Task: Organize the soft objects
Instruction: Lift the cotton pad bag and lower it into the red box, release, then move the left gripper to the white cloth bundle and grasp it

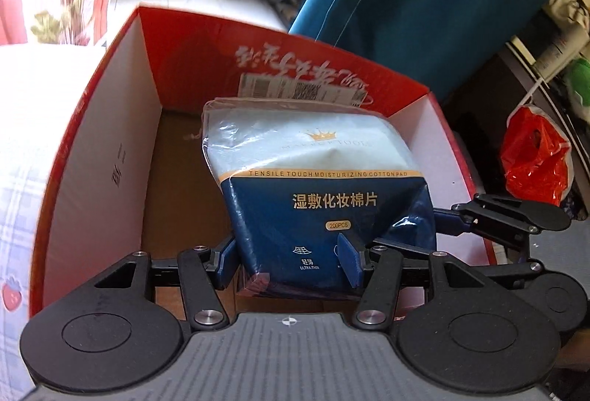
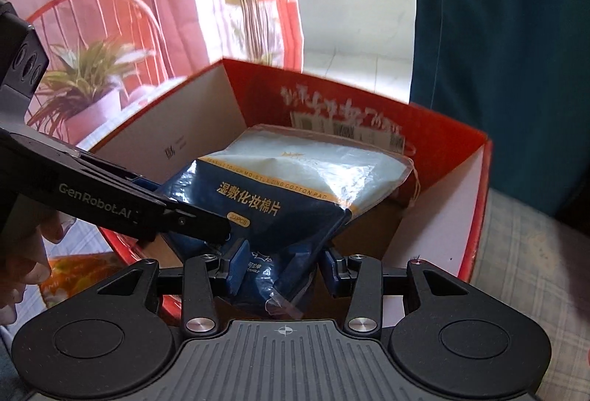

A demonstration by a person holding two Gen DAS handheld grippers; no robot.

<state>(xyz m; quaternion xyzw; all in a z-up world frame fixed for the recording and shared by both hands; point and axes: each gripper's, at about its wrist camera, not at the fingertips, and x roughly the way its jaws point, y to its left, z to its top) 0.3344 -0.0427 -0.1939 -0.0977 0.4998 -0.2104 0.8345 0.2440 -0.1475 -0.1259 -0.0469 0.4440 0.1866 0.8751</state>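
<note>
Both the left gripper (image 1: 291, 262) and right gripper (image 2: 285, 266) clamp the cotton pad pack (image 1: 317, 194) over the red box (image 1: 92, 157) — next, probably, lowering and letting go.

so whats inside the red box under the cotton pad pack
Bare brown cardboard floor shows left of the cotton pad pack inside the red box. The floor directly beneath the pack is covered, so unknown.

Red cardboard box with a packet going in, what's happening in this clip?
A person with two handheld grippers is holding a blue-and-clear plastic packet of cotton pads over the open red cardboard box. The left gripper fingers clamp the packet's near end; the right gripper straddles a corner beside it. The packet's far end is already inside the box.
</note>
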